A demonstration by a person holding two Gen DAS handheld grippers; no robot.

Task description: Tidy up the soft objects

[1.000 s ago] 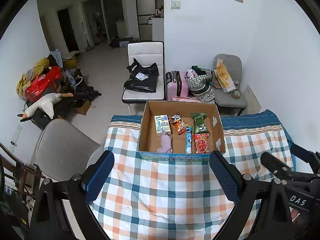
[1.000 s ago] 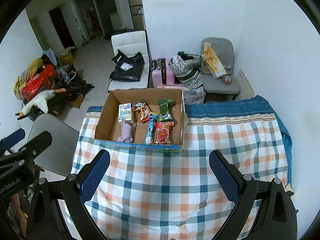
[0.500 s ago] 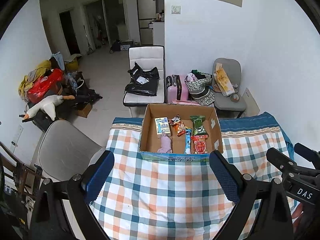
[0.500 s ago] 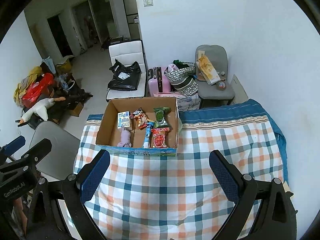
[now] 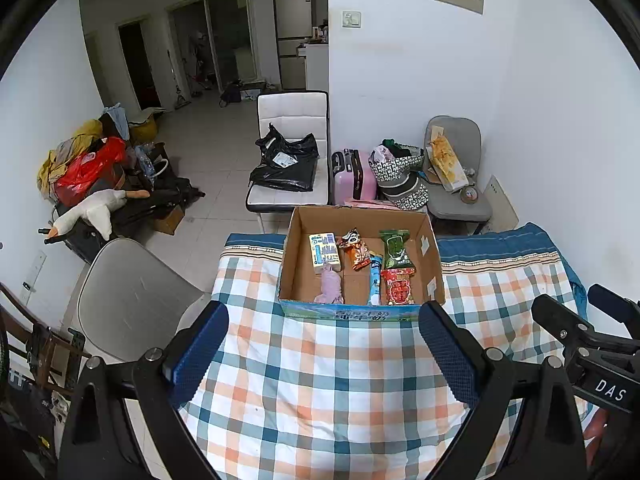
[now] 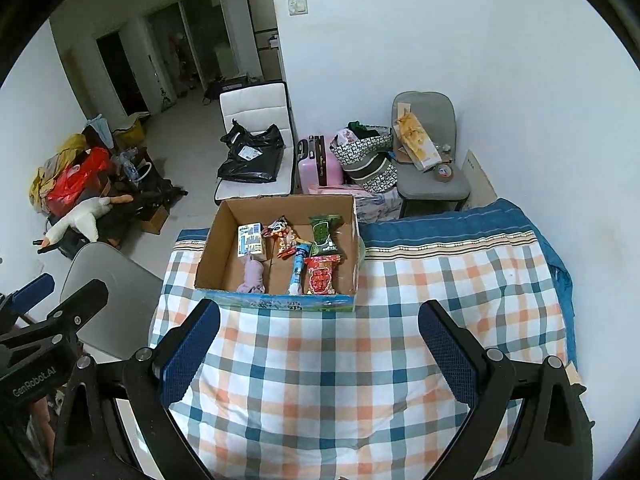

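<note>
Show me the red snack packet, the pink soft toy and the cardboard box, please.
red snack packet [image 5: 398, 287], left wrist view, middle of its front.
pink soft toy [image 5: 331, 285], left wrist view, its body.
cardboard box [image 6: 214, 250], right wrist view, inner left wall.

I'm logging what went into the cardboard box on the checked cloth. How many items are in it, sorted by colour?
In the cardboard box:
Pale yellow and blue pack: 1
Orange snack packet: 1
Green packet: 1
Red packet: 1
Light blue tube-shaped pack: 1
Pink soft item: 1
Total: 6
</note>
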